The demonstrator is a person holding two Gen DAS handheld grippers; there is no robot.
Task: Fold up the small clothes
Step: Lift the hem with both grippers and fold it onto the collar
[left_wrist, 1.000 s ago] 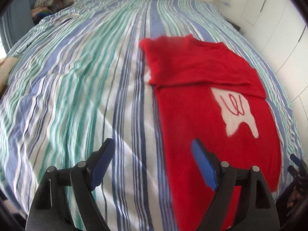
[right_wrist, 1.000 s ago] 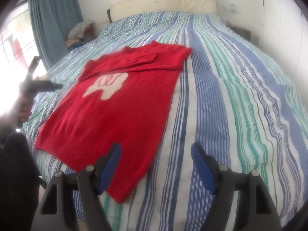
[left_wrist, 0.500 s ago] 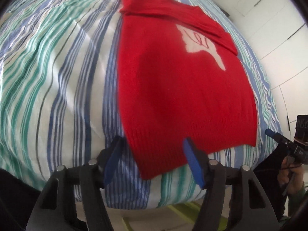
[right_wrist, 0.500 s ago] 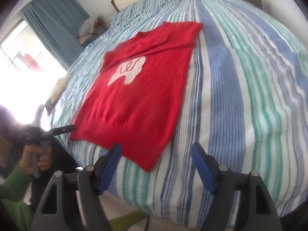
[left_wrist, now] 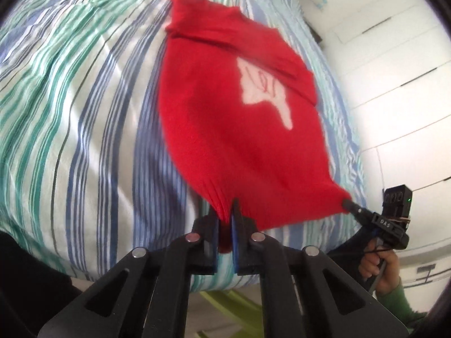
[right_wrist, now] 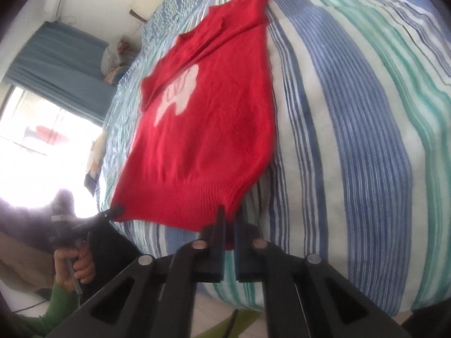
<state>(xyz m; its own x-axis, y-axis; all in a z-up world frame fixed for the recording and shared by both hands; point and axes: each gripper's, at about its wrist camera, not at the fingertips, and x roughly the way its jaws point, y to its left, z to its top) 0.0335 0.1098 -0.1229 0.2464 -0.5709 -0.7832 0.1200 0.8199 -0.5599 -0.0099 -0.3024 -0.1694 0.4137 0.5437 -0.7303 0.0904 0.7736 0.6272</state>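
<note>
A small red sweater (left_wrist: 225,129) with a white motif lies on the striped bed (left_wrist: 84,118), sleeves folded across the chest. It also shows in the right wrist view (right_wrist: 208,140). My left gripper (left_wrist: 225,219) is shut on the hem's left corner, at the bed's near edge. My right gripper (right_wrist: 229,225) is shut on the hem's right corner. Each gripper shows in the other's view, the right one (left_wrist: 349,204) and the left one (right_wrist: 115,211) pinching the hem. The hem is stretched between them and lifted slightly.
The striped bed (right_wrist: 352,112) fills both views. White wardrobe doors (left_wrist: 394,56) stand on the right. A blue curtain (right_wrist: 56,64) and bright window (right_wrist: 33,140) are to the left, with a pile of clothes (right_wrist: 115,62) on the bed's far corner.
Both grippers dropped to the near hem and closed on its two corners. They were open above the bed before. The hem now bunches and lifts between them.
</note>
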